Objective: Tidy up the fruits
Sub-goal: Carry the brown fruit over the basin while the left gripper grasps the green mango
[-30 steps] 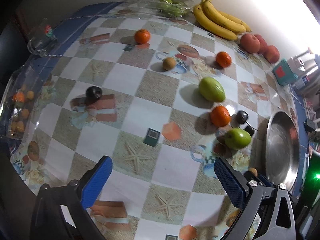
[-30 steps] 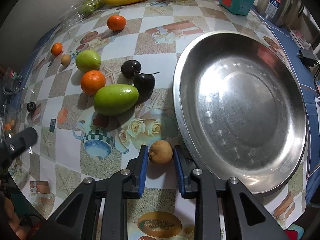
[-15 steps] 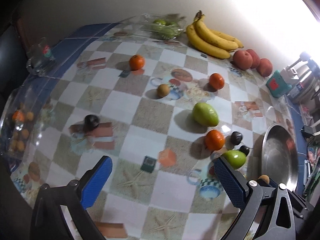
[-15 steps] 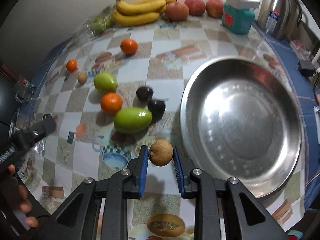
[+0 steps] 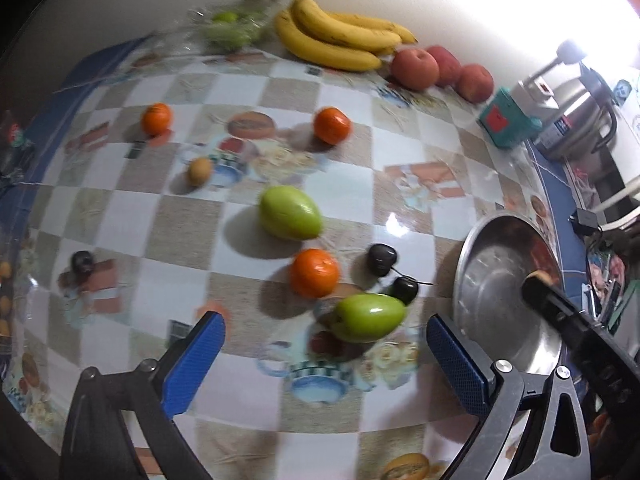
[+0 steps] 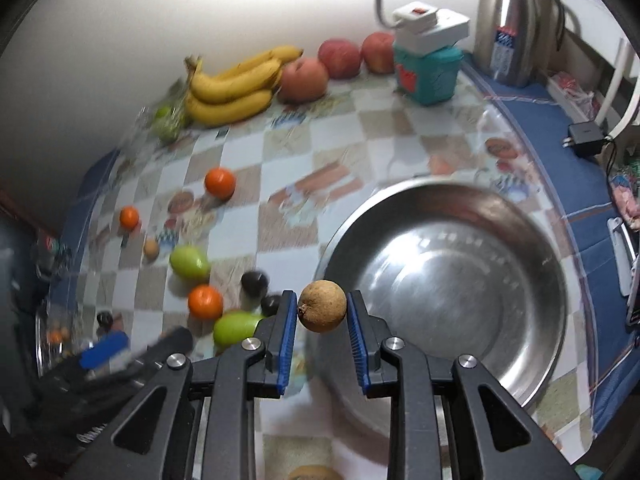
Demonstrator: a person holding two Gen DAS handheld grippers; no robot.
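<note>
My right gripper point(image 6: 322, 312) is shut on a small brown round fruit point(image 6: 322, 306), held in the air over the near-left rim of the steel bowl point(image 6: 492, 364). In the left wrist view the same fruit point(image 5: 540, 278) shows at the tip of the right gripper, above the bowl point(image 5: 486, 292). My left gripper point(image 5: 325, 342) stands open above the table, just in front of a green mango point(image 5: 369, 317). Beyond it lie an orange point(image 5: 314, 272), two dark plums point(image 5: 382, 259), a second green mango point(image 5: 290, 212) and another small brown fruit point(image 5: 200, 170).
Bananas point(image 5: 336, 38) and red apples point(image 5: 414, 68) line the back wall, beside a teal box point(image 5: 506, 118) and a steel kettle point(image 6: 508, 20). Two more oranges point(image 5: 331, 125) and a dark plum point(image 5: 82, 261) sit on the checked cloth. A charger point(image 6: 586, 138) lies at the right.
My right gripper has risen with the brown fruit off the table and now hangs over the bowl's rim. My left gripper has moved across the table toward the mango and orange.
</note>
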